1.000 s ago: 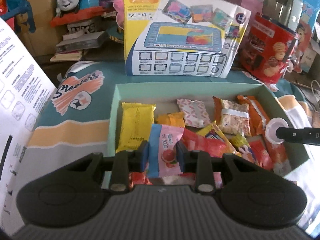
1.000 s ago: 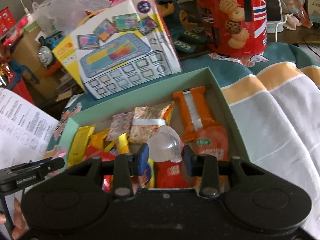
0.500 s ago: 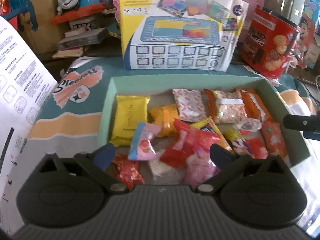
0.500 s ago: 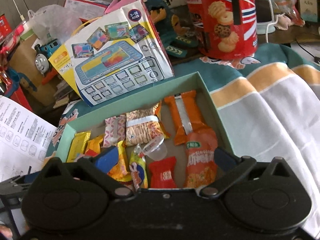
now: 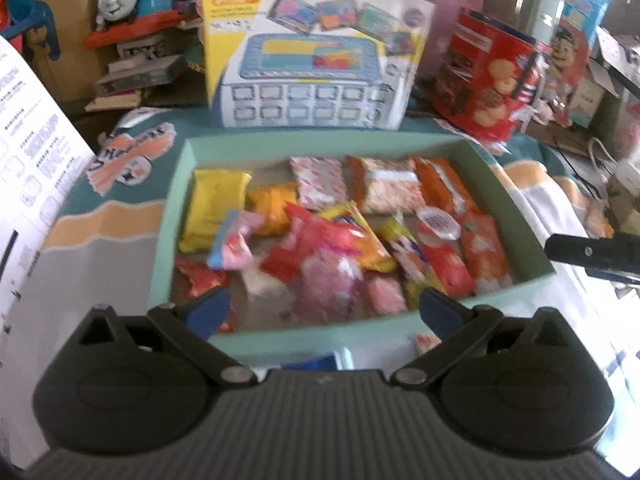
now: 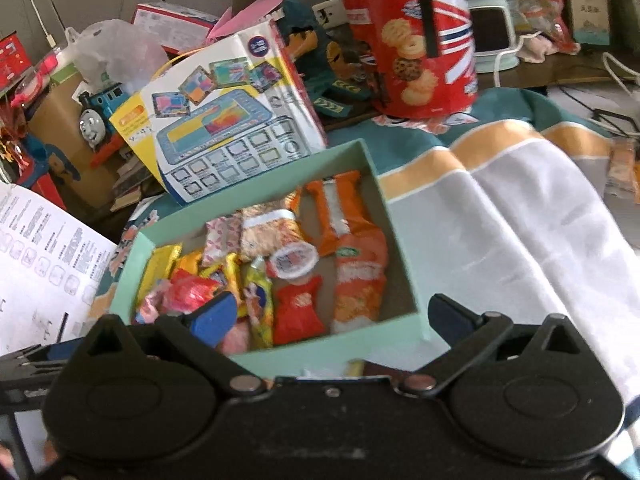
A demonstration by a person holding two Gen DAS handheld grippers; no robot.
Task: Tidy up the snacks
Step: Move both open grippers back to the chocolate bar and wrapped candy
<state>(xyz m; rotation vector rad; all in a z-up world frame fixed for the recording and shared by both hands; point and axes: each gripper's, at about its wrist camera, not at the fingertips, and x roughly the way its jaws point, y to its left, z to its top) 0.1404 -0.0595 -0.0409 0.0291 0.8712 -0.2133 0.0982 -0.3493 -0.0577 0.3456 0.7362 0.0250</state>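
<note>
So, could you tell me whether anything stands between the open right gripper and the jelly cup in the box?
Nothing visible does. The right gripper hangs open above the near wall of the box. The jelly cup lies lid-up on top of the packets, uncovered. The orange packet lies just beside it.

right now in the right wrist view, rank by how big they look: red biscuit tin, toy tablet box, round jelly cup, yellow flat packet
1-2. White and yellow toy tablet box and red round biscuit tin: close in apparent size, and the tin sits farther back, so unranked.
3. Yellow flat packet, partly hidden.
4. Small round jelly cup.
</note>
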